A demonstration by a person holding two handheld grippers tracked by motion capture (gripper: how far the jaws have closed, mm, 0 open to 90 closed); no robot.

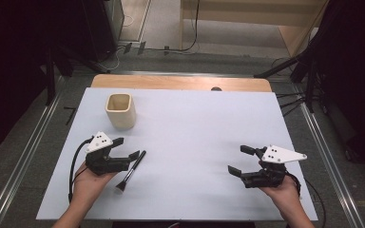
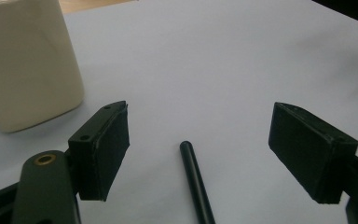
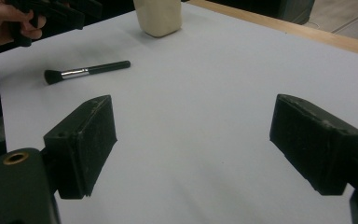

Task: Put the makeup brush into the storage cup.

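Observation:
A makeup brush (image 1: 131, 170) with a black handle, silver ferrule and dark bristles lies on the white table sheet (image 1: 185, 142) at the front left. Its handle end (image 2: 195, 179) reaches between the jaws of my left gripper (image 1: 126, 148), which is open just to the brush's left and holds nothing. A cream square cup (image 1: 120, 110) stands upright behind it, and looms at the upper left (image 2: 23, 65) in the left gripper view. My right gripper (image 1: 241, 160) is open over bare sheet at the front right; its view shows the brush (image 3: 85, 71) and the cup (image 3: 158, 17) far off.
The sheet covers a wooden table whose bare far edge (image 1: 180, 82) shows behind it. Metal rails (image 1: 26, 156) run along both sides on the floor. Dark stands and cables (image 1: 294, 66) sit beyond the table. The other hand (image 3: 4, 21) with its gripper appears in the right gripper view.

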